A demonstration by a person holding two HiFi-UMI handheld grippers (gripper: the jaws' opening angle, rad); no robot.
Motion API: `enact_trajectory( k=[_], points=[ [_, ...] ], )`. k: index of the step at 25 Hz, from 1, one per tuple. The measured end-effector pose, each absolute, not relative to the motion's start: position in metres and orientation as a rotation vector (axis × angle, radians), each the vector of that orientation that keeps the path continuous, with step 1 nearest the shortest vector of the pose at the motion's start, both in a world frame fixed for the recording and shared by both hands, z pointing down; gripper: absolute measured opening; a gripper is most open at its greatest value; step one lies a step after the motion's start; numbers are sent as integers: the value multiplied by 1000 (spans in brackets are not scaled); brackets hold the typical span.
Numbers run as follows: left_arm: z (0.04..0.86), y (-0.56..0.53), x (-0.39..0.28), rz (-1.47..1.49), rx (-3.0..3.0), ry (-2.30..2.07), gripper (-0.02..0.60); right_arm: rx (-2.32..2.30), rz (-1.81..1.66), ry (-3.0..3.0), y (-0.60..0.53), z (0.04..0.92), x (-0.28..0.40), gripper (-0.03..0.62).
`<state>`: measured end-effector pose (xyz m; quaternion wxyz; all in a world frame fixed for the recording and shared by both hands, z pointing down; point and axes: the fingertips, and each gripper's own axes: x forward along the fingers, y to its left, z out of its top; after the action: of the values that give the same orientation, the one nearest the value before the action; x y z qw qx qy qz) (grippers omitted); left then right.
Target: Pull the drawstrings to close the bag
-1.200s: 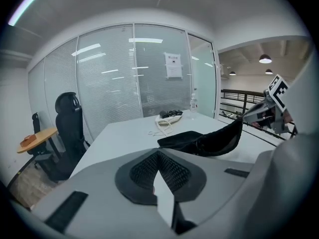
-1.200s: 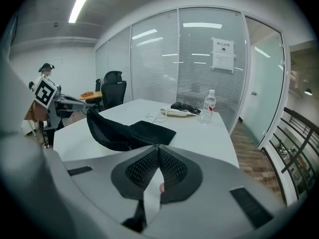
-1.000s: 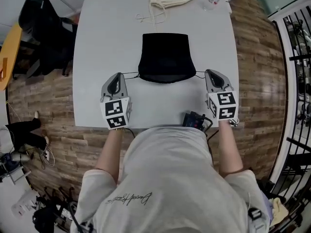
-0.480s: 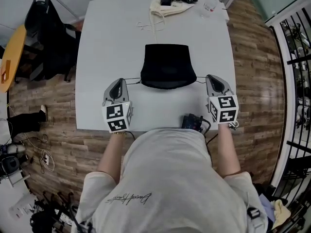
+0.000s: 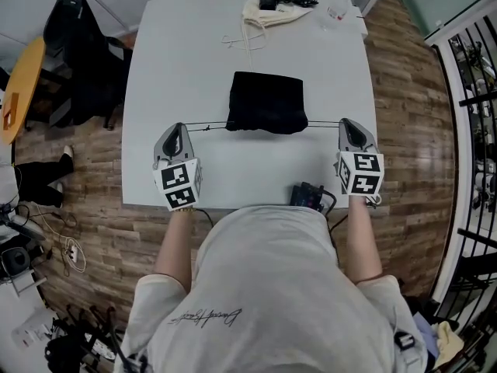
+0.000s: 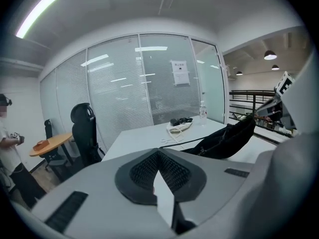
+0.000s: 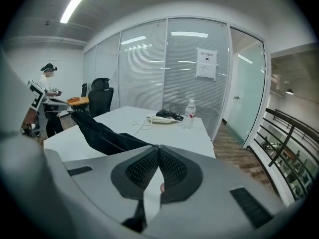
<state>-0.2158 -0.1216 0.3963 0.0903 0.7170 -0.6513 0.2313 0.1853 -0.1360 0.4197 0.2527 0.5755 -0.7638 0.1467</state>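
Bag (image 5: 267, 102) between left tongs (image 5: 174, 128), right tongs (image 5: 349, 125)

White table (image 5: 178, 68), wood-plank floor (image 5: 404, 130), black office chair (image 5: 81, 61), glass partition wall (image 6: 119, 83).

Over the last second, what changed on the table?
The left gripper and right gripper pulled apart, drawing the drawstrings out taut; the mouth of the black bag gathered narrower. Both stay shut on the drawstrings; cream pouch and bottle unmoved.

The black bag (image 5: 267, 102) lies flat on the table (image 5: 178, 61), its gathered mouth toward 6 o'clock. Its thin drawstrings (image 5: 206, 126) are stretched taut toward 9 and 3 o'clock.
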Motion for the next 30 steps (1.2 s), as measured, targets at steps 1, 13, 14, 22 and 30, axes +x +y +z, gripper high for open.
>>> enact_trajectory(
  k=[1, 13, 14, 22, 30],
  points=[
    [397, -121, -218, 681, 2121, -1945, 11, 1579, 398, -2069, -136, 420, 187, 25],
    [394, -118, -240, 616, 2047, -2006, 11, 1787, 419, -1989, -138, 409, 233, 25],
    [393, -118, -243, 613, 2038, -2016, 11, 1809, 425, -1979, -137, 409, 239, 25],
    [388, -123, -256, 594, 2019, -2057, 11, 1888, 423, -1960, -139, 400, 263, 25],
    [395, -124, -250, 533, 2040, -1978, 11, 1844, 481, -1987, -133, 411, 265, 25]
  ],
)
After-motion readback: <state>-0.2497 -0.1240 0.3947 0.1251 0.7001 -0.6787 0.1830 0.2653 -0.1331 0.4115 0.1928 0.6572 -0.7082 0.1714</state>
